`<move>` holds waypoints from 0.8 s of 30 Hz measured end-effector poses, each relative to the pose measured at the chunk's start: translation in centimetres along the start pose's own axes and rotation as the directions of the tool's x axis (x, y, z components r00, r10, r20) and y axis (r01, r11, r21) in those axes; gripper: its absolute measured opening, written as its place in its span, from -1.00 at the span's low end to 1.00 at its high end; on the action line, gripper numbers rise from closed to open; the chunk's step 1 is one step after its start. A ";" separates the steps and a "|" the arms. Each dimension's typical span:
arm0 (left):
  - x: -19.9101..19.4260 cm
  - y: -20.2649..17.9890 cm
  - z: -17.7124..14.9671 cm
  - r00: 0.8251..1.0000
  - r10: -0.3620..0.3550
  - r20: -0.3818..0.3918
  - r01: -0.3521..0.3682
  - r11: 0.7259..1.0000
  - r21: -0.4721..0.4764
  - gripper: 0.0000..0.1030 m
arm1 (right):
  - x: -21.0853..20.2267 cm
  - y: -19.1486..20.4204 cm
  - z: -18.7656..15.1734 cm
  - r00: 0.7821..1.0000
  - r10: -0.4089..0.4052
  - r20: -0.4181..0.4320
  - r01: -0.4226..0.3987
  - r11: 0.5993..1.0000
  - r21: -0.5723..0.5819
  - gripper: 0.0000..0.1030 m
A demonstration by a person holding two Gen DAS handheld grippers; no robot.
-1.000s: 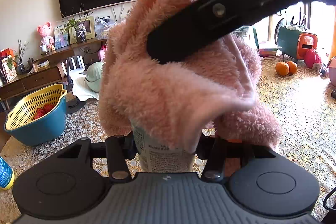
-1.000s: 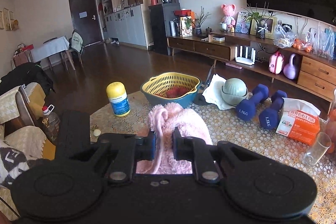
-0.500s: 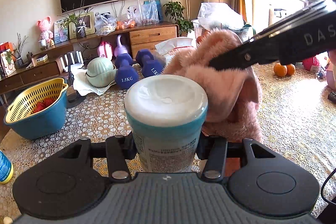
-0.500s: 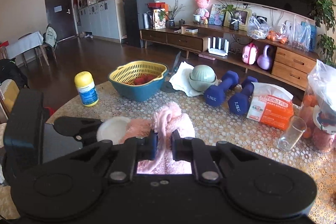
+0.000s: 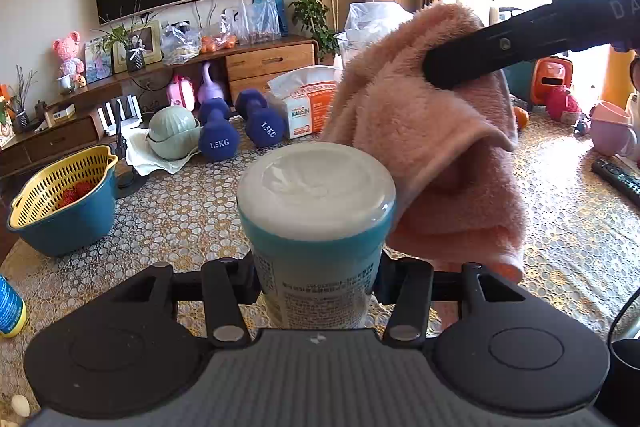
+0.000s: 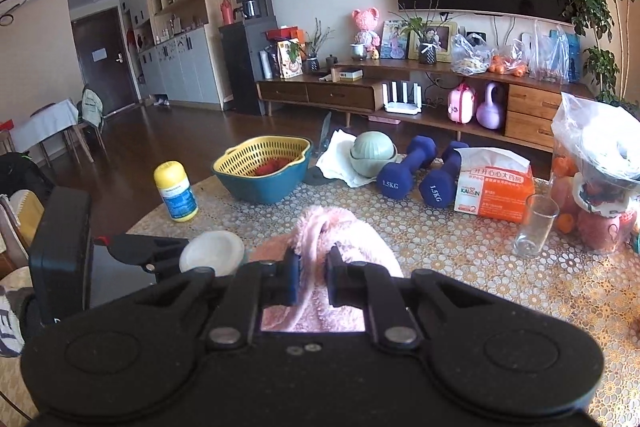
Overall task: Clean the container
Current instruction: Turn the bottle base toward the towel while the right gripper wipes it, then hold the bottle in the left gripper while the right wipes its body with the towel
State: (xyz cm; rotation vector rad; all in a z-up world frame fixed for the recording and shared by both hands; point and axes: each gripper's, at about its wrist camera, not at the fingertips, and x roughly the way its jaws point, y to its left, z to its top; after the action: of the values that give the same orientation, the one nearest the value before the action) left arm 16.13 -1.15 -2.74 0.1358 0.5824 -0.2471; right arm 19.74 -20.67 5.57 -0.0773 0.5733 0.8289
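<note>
Upright, the white-lidded container [image 5: 316, 227] carries a teal band.

You are working over a table [image 6: 460, 251] covered with a lacy floral cloth. Take the blue tub [image 6: 262, 173] with its yellow strainer as your mark: left of it stands a yellow-capped bottle [image 6: 176, 191]; right of it lie a white cloth [image 6: 340, 163] under a green bowl [image 6: 372, 153], two blue dumbbells [image 6: 420, 173], then a tissue pack [image 6: 496, 187], then an empty glass [image 6: 536, 225].
</note>
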 end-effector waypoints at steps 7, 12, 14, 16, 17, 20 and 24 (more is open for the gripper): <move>-0.9 -1.6 -1.2 0.999 -0.041 -0.019 0.041 0.998 0.044 -0.03 | -0.3 0.6 -0.5 0.990 0.132 0.039 -0.133 0.991 0.032 -0.77; -0.7 -1.3 -1.5 0.999 -0.043 -0.027 0.044 0.999 0.031 -0.03 | 1.7 0.9 -1.8 0.990 0.144 -0.007 -0.144 0.988 0.048 -0.77; -0.7 -1.2 -1.5 0.999 -0.047 -0.025 0.048 0.998 0.031 -0.03 | 2.2 0.5 -2.3 0.989 0.146 -0.015 -0.145 0.987 0.074 -0.77; -0.6 -1.2 -1.5 0.999 -0.048 -0.023 0.049 0.998 0.035 -0.03 | 2.8 0.0 -2.8 0.987 0.158 -0.024 -0.154 0.982 0.107 -0.77; -0.6 -1.3 -1.5 0.999 -0.049 -0.022 0.050 0.998 0.039 -0.03 | 3.1 -0.2 -3.2 0.986 0.161 -0.031 -0.157 0.981 0.117 -0.77; -0.6 -1.4 -1.5 0.999 -0.051 -0.018 0.051 0.998 0.044 -0.03 | 4.1 -0.4 -4.0 0.984 0.167 -0.057 -0.159 0.980 0.122 -0.78; -0.6 -1.2 -1.6 0.998 -0.057 -0.017 0.058 0.997 0.044 -0.03 | 5.4 -0.8 -4.7 0.979 0.186 -0.083 -0.172 0.974 0.145 -0.78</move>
State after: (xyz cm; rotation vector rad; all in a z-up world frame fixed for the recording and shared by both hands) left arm 14.51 -1.91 -3.79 0.1646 0.5973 -0.3151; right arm 21.12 -18.93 -1.30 0.0616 0.7341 0.9625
